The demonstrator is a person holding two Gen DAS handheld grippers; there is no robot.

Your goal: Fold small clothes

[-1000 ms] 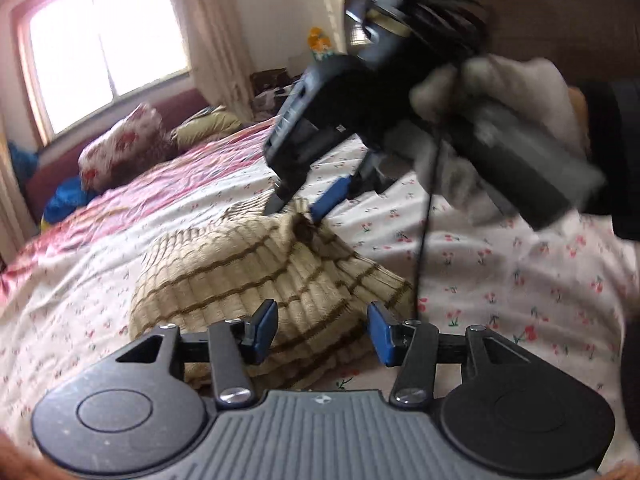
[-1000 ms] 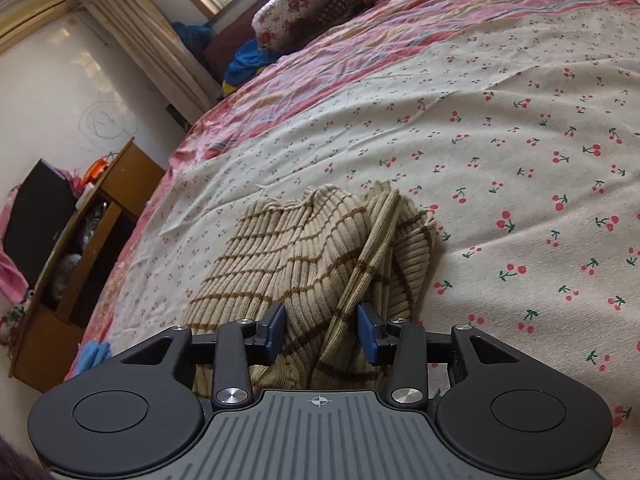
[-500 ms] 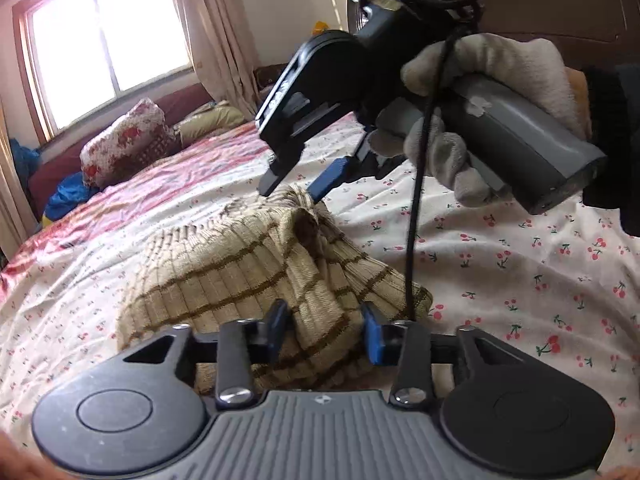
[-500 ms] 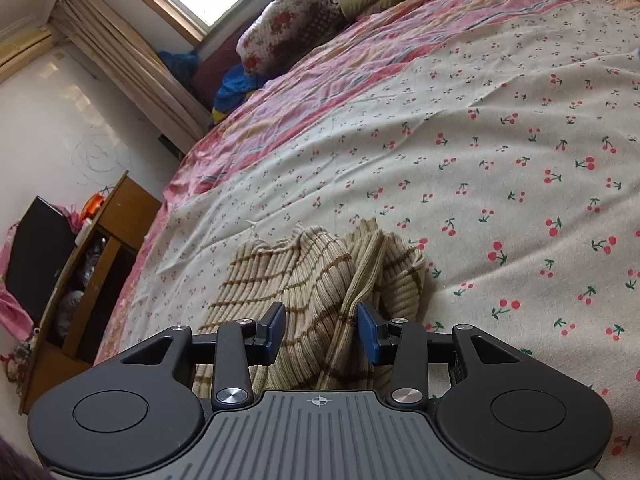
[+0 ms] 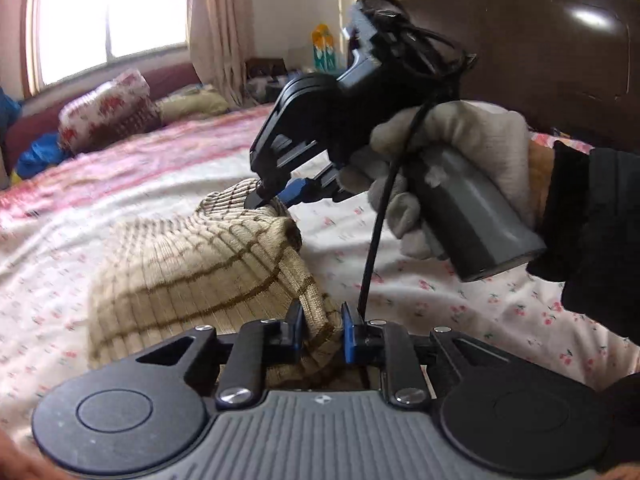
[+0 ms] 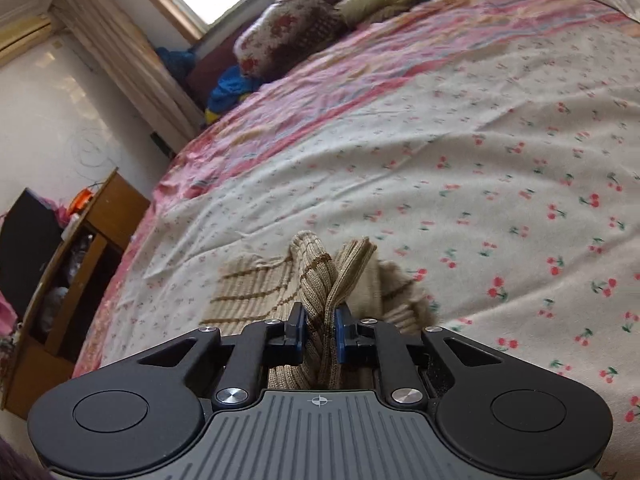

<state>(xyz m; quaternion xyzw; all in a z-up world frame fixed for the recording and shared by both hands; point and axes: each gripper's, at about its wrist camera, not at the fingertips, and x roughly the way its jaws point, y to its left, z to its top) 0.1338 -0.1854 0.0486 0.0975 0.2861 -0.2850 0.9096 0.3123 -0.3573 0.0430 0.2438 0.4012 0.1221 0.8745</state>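
Both tongs clamped on striped sweater, bunched on the bed: left gripper near edge, right gripper a raised fold. Step: lifting for a fold. Next, probably carry across evenly, lay flat.

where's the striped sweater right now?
On the cherry-print bedsheet, the striped sweater is pinched at one edge by the left gripper and at another by the right gripper.
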